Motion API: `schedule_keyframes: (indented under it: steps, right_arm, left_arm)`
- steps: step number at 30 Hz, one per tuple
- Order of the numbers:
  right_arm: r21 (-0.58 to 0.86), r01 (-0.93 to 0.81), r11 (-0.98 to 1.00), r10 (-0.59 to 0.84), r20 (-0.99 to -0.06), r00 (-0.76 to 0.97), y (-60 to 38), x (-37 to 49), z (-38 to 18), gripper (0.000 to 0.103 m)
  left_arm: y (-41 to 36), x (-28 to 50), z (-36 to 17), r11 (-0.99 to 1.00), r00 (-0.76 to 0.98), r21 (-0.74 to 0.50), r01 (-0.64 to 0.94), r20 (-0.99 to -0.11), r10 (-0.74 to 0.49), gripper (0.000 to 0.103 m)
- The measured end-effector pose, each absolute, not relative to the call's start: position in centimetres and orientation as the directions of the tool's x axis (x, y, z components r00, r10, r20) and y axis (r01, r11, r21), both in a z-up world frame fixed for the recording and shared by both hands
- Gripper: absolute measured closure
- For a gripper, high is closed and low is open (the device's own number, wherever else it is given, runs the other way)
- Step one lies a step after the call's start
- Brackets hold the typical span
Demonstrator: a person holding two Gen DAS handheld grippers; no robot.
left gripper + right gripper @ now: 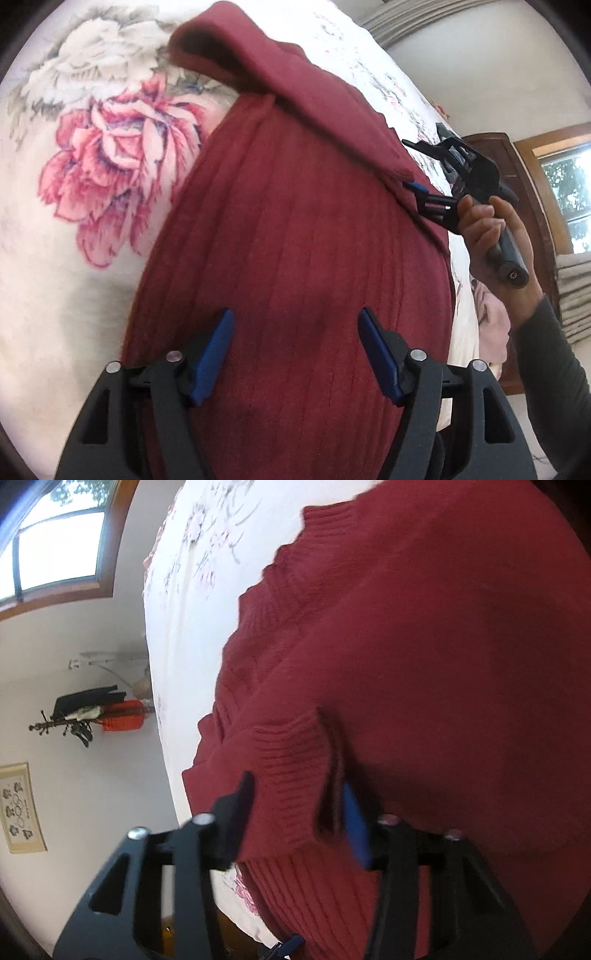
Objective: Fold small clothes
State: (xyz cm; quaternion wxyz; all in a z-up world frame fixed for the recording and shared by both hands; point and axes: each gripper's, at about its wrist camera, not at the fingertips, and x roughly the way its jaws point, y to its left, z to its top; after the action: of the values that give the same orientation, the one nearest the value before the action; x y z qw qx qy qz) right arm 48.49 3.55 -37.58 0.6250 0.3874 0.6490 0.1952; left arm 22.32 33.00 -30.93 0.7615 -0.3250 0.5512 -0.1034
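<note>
A dark red ribbed sweater (295, 240) lies on a white bedspread printed with pink and grey flowers (110, 155). One sleeve (314, 110) is folded diagonally over the body. My left gripper (299, 354) hovers open over the sweater's lower body, with nothing between its blue pads (218, 354). At the sweater's right edge a hand (491, 229) holds my right gripper (410, 164). In the right wrist view that gripper (299, 805) stands open with the ribbed sleeve cuff (288, 775) lying between its fingers.
The bed's edge (159, 664) runs close beside the sweater. A pale pink garment (491, 317) lies at the bed's right side. A window (55, 546), a coat rack with hanging items (85, 712) and a framed picture (20, 808) line the wall.
</note>
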Motion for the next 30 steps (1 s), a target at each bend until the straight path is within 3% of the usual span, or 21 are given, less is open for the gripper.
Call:
schedule_keyframes:
  steps: [1,2,3,12,18,24,30]
  right_arm:
    - [0.727,0.248,0.641,0.734,-0.674,0.079,3.9,48.8,-37.1,0.082]
    - [0.718,0.238,0.654,0.724,-0.686,0.08,4.0,49.0,-36.7,0.096]
    - [0.714,0.22,0.665,0.716,-0.693,0.083,4.2,49.3,-36.0,0.097]
    - [0.732,0.031,0.681,0.708,-0.668,0.229,3.0,51.1,-23.6,0.098]
    - [0.699,-0.007,0.715,0.659,-0.67,0.342,-1.2,51.5,-18.0,0.098]
    - [0.683,0.054,0.729,0.615,-0.687,0.386,-6.5,51.0,-18.9,0.098]
    - [0.675,0.146,0.724,0.589,-0.714,0.379,-10.9,49.7,-24.2,0.098]
  left_arm:
    - [33.1,22.4,-31.0,0.767,0.367,-0.609,-0.202,-0.773,-0.518,0.033]
    - [33.2,22.5,-31.0,0.764,0.363,-0.611,-0.207,-0.773,-0.52,0.033]
    - [33.4,22.5,-31.2,0.76,0.36,-0.615,-0.213,-0.772,-0.524,0.033]
    - [34.3,22.0,-32.0,0.734,0.342,-0.632,-0.248,-0.766,-0.544,0.033]
    - [34.7,22.2,-31.8,0.746,0.319,-0.621,-0.24,-0.776,-0.544,0.033]
    - [34.2,22.7,-31.7,0.758,0.308,-0.608,-0.236,-0.786,-0.536,0.033]
    - [34.0,22.8,-31.7,0.762,0.3,-0.604,-0.233,-0.79,-0.535,0.033]
